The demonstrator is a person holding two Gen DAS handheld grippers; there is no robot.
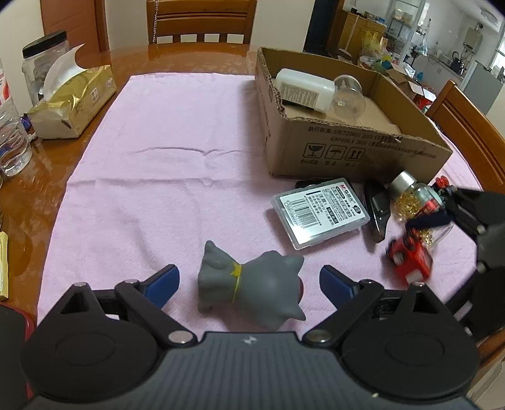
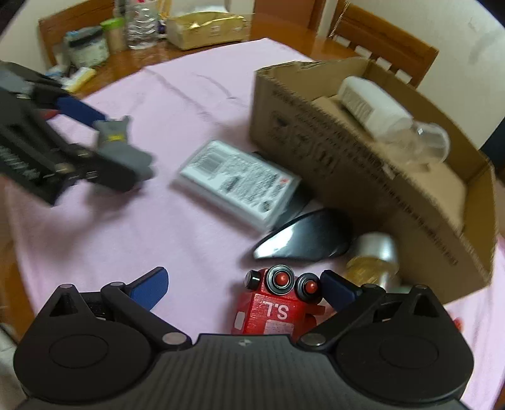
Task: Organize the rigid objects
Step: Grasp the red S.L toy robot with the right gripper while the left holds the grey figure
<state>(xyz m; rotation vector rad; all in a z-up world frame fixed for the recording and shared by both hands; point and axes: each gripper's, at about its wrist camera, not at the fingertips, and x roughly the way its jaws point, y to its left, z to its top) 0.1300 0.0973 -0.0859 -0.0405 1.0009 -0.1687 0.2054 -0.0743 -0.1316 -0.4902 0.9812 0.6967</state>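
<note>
A grey rubber cat toy (image 1: 252,284) lies on the pink cloth between the open jaws of my left gripper (image 1: 249,284); it also shows in the right wrist view (image 2: 123,151). A red toy car (image 2: 274,299) lies between the open jaws of my right gripper (image 2: 246,287), near its right finger; it shows blurred in the left wrist view (image 1: 410,255). A cardboard box (image 1: 347,148) holds a white bottle (image 1: 303,90) and a clear jar (image 1: 348,99). A clear plastic case (image 1: 320,211), a black curved piece (image 1: 377,208) and a small jar of gold clips (image 1: 413,202) lie in front of the box.
The pink cloth (image 1: 164,176) covers a wooden table (image 1: 28,195). A gold tissue pack (image 1: 72,101), a lidded jar (image 1: 41,63) and a water bottle (image 1: 11,138) stand at the left. Wooden chairs (image 1: 202,22) ring the table.
</note>
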